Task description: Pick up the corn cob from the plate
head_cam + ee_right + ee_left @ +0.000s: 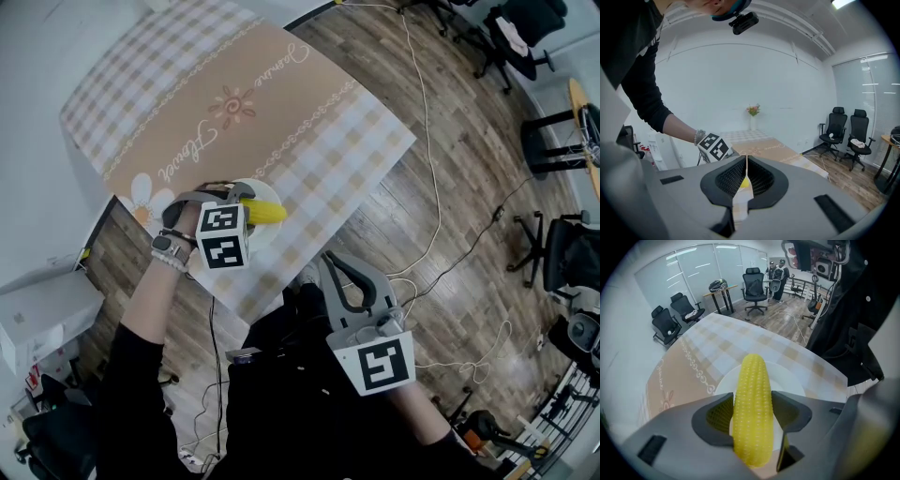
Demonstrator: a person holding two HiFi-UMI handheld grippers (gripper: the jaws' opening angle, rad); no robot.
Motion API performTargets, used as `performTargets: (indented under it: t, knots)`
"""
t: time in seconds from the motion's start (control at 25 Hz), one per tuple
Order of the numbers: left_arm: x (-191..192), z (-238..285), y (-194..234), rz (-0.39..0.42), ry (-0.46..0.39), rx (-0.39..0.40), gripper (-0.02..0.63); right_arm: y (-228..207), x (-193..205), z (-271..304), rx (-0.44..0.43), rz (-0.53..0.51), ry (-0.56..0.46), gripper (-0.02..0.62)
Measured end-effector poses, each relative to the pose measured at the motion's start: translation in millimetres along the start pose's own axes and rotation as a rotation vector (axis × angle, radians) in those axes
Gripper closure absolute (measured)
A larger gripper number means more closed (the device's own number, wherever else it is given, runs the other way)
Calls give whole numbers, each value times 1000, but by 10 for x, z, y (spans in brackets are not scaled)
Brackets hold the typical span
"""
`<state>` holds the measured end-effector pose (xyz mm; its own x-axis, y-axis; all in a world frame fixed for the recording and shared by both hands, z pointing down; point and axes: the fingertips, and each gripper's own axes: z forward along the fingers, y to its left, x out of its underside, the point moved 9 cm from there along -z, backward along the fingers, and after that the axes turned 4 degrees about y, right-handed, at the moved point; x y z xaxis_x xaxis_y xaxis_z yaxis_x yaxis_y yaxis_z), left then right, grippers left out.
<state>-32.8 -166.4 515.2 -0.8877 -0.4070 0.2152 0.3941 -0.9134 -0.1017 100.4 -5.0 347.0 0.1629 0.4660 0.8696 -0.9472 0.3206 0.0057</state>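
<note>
A yellow corn cob is clamped between the jaws of my left gripper, right over a white plate near the table's front edge. In the left gripper view the corn cob points away from the camera, with the left gripper shut on its lower half and the plate below it. Whether the cob touches the plate I cannot tell. My right gripper hangs off the table near the person's body. Seen in its own view, the right gripper is shut with nothing in it.
A beige and checked tablecloth covers the table. Beyond the table's right edge lie a wooden floor, white cables and black office chairs. A flower vase stands at the table's far end.
</note>
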Motion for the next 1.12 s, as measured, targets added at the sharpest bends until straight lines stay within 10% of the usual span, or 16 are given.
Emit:
performTargets:
  t: [1.12]
  knots:
    - [203, -574, -197, -780, -366, -151, 347, 147, -115, 21, -48, -76, -20, 549]
